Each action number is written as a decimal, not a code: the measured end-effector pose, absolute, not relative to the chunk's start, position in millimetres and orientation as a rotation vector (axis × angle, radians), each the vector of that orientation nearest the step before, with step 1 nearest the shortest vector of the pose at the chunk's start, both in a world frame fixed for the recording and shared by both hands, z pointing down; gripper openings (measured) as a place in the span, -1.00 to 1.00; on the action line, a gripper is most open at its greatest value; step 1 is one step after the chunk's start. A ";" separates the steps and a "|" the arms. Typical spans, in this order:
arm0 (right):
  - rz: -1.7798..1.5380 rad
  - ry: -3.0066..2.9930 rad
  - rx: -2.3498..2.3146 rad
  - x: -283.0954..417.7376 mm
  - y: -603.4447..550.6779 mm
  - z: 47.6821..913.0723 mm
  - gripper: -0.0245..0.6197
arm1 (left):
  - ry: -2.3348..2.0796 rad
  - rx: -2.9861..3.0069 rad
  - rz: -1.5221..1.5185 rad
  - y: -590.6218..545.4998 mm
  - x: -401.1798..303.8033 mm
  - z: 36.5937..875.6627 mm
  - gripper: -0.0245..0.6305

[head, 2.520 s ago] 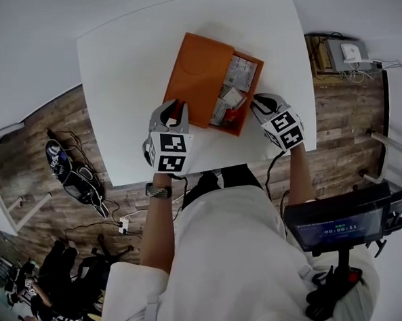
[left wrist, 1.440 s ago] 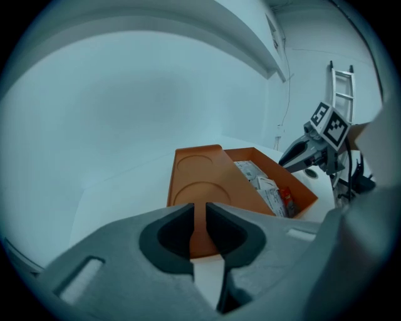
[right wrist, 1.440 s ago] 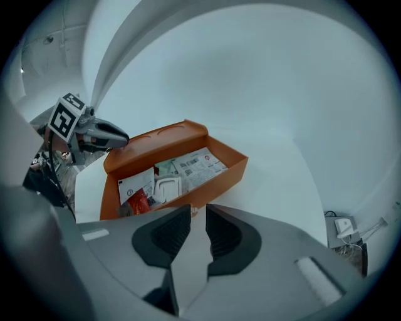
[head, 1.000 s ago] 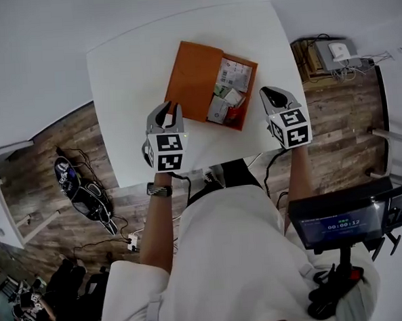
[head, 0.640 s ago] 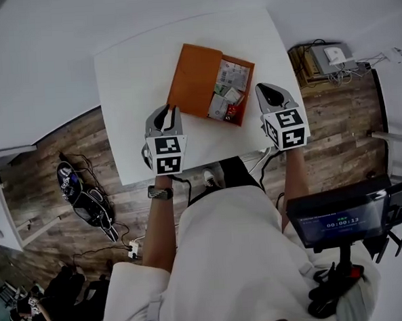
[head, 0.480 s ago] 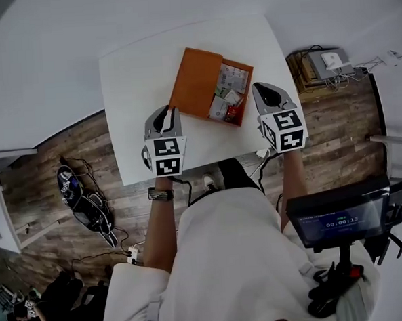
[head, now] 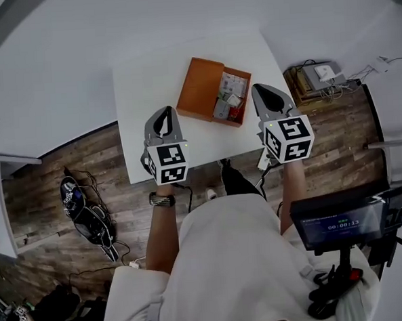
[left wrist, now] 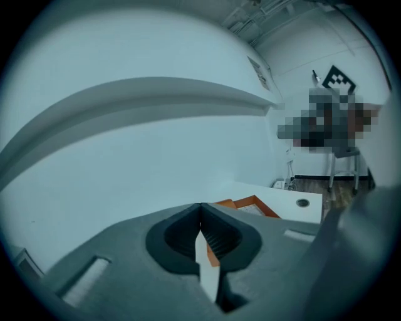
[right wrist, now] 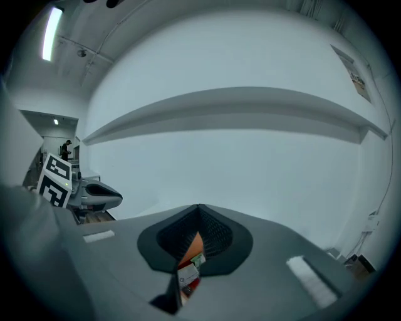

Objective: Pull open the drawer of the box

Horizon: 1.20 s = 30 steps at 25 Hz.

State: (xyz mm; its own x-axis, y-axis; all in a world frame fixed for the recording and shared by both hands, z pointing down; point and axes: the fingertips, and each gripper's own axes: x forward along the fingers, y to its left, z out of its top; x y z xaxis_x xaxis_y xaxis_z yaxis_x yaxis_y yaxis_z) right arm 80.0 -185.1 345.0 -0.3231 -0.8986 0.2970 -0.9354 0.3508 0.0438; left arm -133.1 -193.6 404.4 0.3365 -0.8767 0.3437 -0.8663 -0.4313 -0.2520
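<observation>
ahead of both grippers and between them stands the white table [head: 138, 79], with wooden floor [head: 86, 163] showing around it. on the table sits the orange box [head: 198, 87], forward and to the right of the left gripper [head: 164, 114], forward and to the left of the right gripper [head: 259, 92]. its long axis runs crosswise, from one gripper's side toward the other's, a little tilted. the drawer [head: 230, 121] stands out of the box's right end, so the open tray lies just beside the right gripper's tip, while the closed sleeve end lies nearer the left gripper. judged from this, the pull looks largely done. any further travel would run toward the right gripper's side, and that gripper is the nearer one to the drawer's front wall. both grippers have their jaws pressed together at the tips and hold nothing. as far as the head view shows, neither touches the box. small paper packets [head: 233, 83] lie inside the drawer, and the right gripper view catches them through the slit below its closed tips.
</observation>
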 end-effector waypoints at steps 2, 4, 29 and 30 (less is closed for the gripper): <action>0.168 -2.357 1.647 76.1 -179.5 333.4 -0.92 | 1.660 -2.532 -0.651 -189.1 -134.1 391.4 -0.91; 0.149 -2.362 1.643 70.2 -175.1 324.7 -0.92 | 1.662 -2.532 -0.613 -184.9 -134.0 379.0 -0.91; -0.145 -2.566 1.483 40.0 -154.8 215.3 -0.92 | 1.595 -2.397 -0.228 -148.1 -104.6 234.0 -0.91; -0.143 -2.566 1.484 46.0 -153.9 215.0 -0.92 | 1.593 -2.394 -0.229 -146.4 -97.9 232.7 -0.91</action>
